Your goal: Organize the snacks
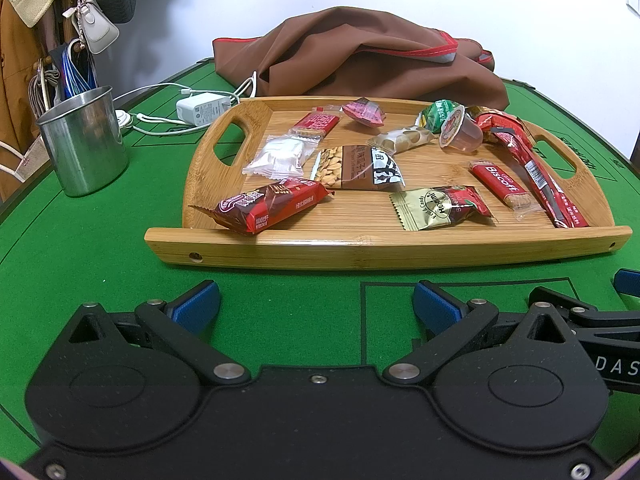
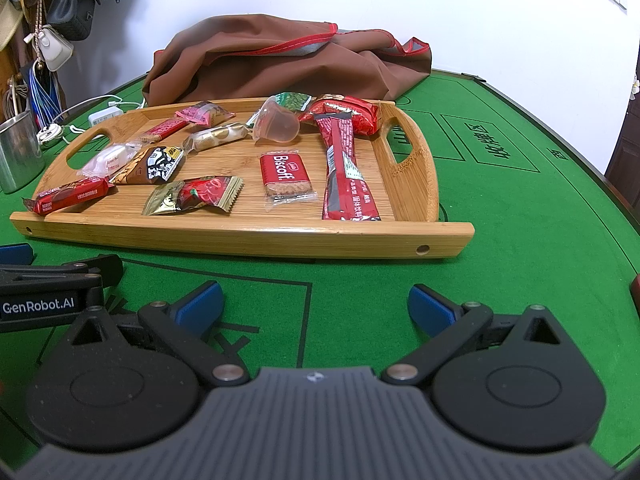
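A bamboo tray [image 1: 360, 250] [image 2: 248, 236] lies on the green table and holds several wrapped snacks: a Biscoff biscuit [image 1: 502, 184] [image 2: 285, 174], a long red stick pack [image 1: 540, 176] [image 2: 346, 168], a jelly cup [image 1: 460, 128] [image 2: 278, 124], a dark red bar [image 1: 268, 206] [image 2: 68, 196], a gold and red sachet [image 1: 440, 206] [image 2: 196, 196], a seed packet [image 1: 356, 168] [image 2: 150, 166]. My left gripper [image 1: 316, 304] is open and empty, above the table just before the tray's near rim. My right gripper [image 2: 316, 306] is open and empty beside it.
A steel cup [image 1: 84, 140] [image 2: 16, 152] stands left of the tray. A brown bag [image 1: 360, 56] [image 2: 280, 56] lies behind it. A white charger [image 1: 202, 109] with cables sits at the back left. Bags hang on the left wall.
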